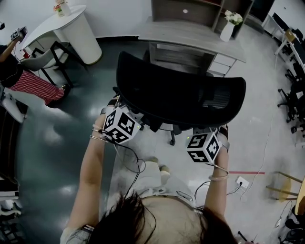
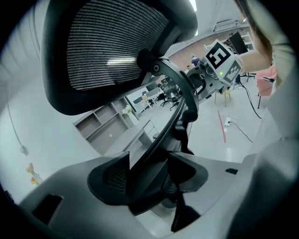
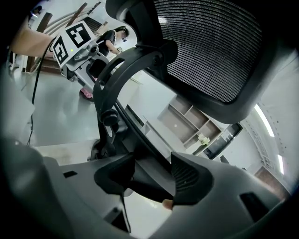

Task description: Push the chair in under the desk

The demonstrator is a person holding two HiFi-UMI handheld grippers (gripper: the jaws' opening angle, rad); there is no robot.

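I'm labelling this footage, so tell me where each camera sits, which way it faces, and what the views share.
Left gripper view: on the left gripper, facing up along its jaws, shut on the chair back frame; the person's clothing at right.
Right gripper view: on the right gripper, clamped likewise, facing up at the mesh backrest.
Head view: on the person's head, facing steeply down onto the chair, desk ahead; hair, forearms, both grippers show.
Shared: each gripper view catches the other gripper; all three show chair and desk.

Office: grey desk w/ drawers, shelf unit, swivel chairs.
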